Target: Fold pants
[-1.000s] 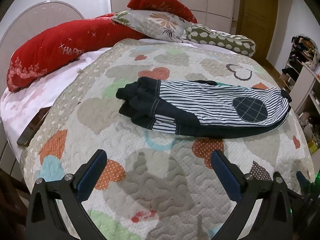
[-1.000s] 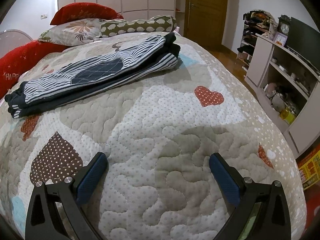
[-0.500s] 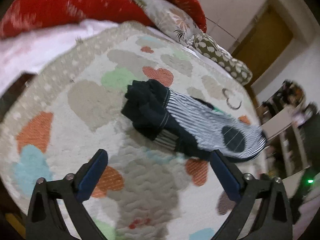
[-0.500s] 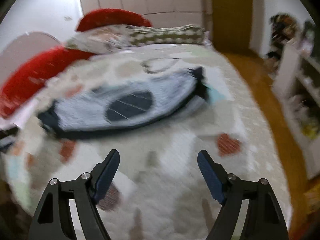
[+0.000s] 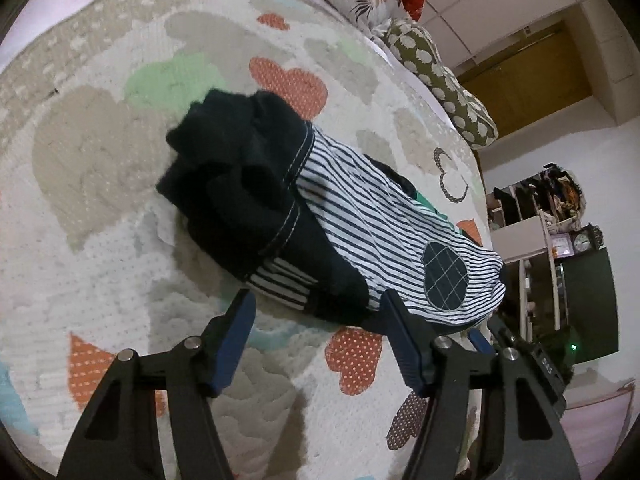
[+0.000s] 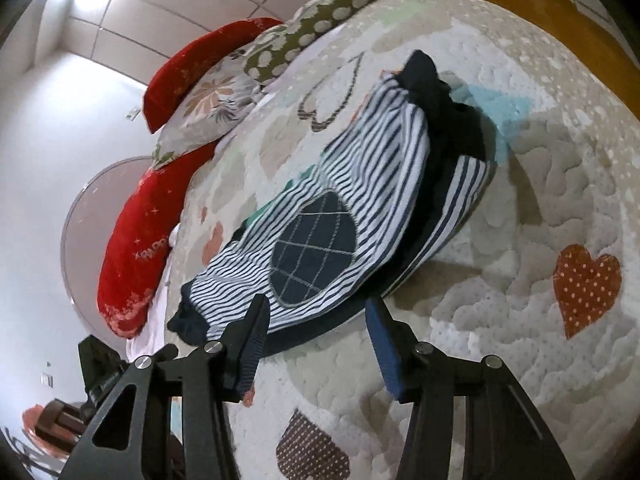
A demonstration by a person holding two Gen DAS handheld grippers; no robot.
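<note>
Pants (image 5: 332,216) on the quilt (image 5: 100,208).
We held the left gripper (image 5: 316,304) and the right gripper (image 6: 316,308) open at their near edge, gripping nothing.

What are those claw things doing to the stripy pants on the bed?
A person holds a gripper in each hand. The striped pants lie in a long bundle on the heart-patterned quilt. The left gripper and the right gripper are both open at the near edge of the pants, one toward each end, about to grab. Neither holds anything yet.
</note>
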